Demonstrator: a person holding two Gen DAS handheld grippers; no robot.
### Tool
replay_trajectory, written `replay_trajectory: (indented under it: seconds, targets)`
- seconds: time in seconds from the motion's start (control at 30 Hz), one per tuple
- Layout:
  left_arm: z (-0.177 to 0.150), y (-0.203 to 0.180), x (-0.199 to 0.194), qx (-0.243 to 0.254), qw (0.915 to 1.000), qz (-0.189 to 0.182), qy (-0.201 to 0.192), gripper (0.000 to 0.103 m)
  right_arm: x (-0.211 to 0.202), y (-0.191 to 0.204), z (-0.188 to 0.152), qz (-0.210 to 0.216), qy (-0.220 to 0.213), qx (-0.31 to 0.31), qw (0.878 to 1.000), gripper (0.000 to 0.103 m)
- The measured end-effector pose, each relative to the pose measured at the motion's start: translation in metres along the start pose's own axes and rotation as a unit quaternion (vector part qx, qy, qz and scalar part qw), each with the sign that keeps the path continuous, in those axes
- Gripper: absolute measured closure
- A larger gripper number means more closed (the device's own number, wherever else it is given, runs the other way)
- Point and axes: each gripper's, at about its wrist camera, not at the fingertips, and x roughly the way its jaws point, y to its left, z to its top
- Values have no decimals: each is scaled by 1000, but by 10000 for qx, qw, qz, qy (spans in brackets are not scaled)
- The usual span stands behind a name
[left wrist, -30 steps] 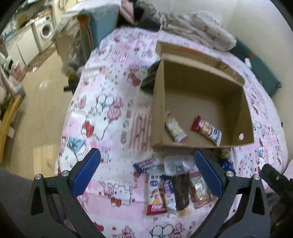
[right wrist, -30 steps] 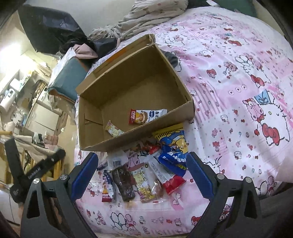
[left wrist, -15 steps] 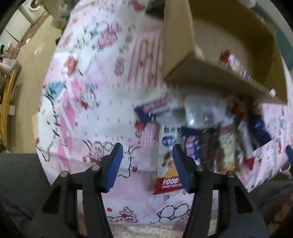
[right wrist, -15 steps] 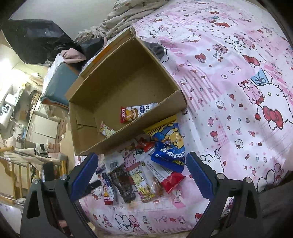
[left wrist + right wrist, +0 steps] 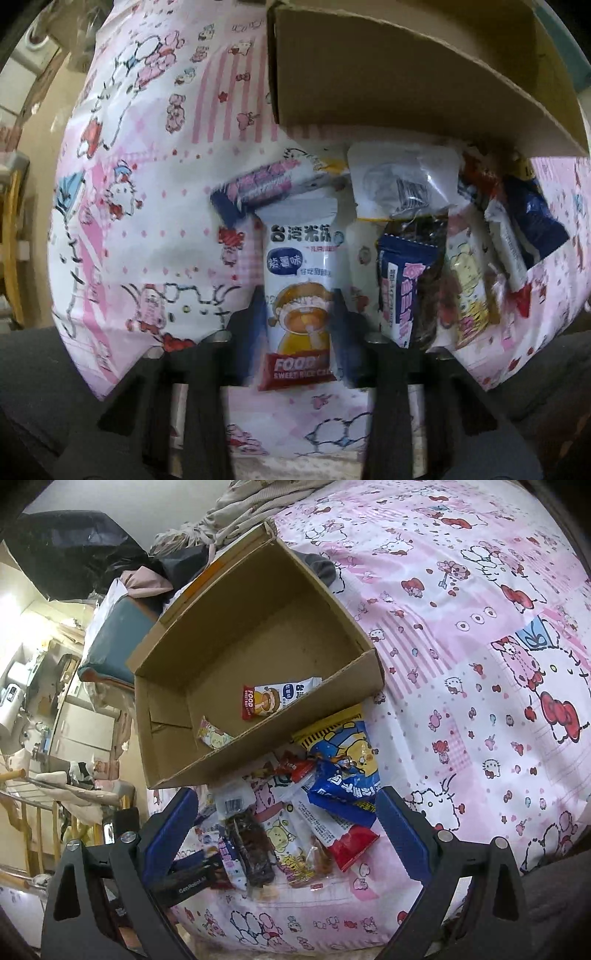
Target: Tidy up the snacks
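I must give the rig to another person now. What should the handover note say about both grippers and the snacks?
Left gripper: jaws have just been closing around the rice cake packet, fingers at both its sides; firm grip not confirmed.
Right gripper: open, empty, hovering over the snack pile.
Cardboard box on the bedsheet: two snacks already inside, a matching rice cake packet and a small pink-yellow packet.
Left to do: lift the gripped packet into the box, then move the remaining pile in front of the box.

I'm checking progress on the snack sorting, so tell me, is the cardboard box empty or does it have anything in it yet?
Not empty. The right wrist view shows the cardboard box holding two packets: a rice cracker packet and a small pink packet. Most snacks lie outside on the bedsheet.
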Motion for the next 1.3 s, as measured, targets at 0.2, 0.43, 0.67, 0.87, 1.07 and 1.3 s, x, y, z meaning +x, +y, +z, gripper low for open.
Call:
replay_trajectory:
  seconds: [0.2, 0.43, 0.67, 0.87, 1.07, 1.3]
  targets:
    - [-3, 13, -13, -208, 9998, -65, 19, 76, -1, -6, 1, -29, 15, 124, 9999, 4]
    - [-10, 28, -51, -361, 9977, -452, -354, 75, 14, -22, 15, -866, 298, 198, 9956, 7]
    - [-12, 31, -60, -428, 9960, -617, -491, 75, 65, -5, 18, -1180, 863, -281, 9889, 10]
    - [-11, 40, -56, -478, 9958, -614, -473, 75, 97, 1, 15, -1746, 1094, -674, 9762, 38]
    - [-11, 39, -56, -465, 9957, -632, -483, 75, 96, 13, 6, -1763, 1022, -979, 9741, 63]
    - [-10, 44, -58, -546, 9952, -620, -517, 75, 57, 15, -1, -1234, 919, -829, 9846, 68]
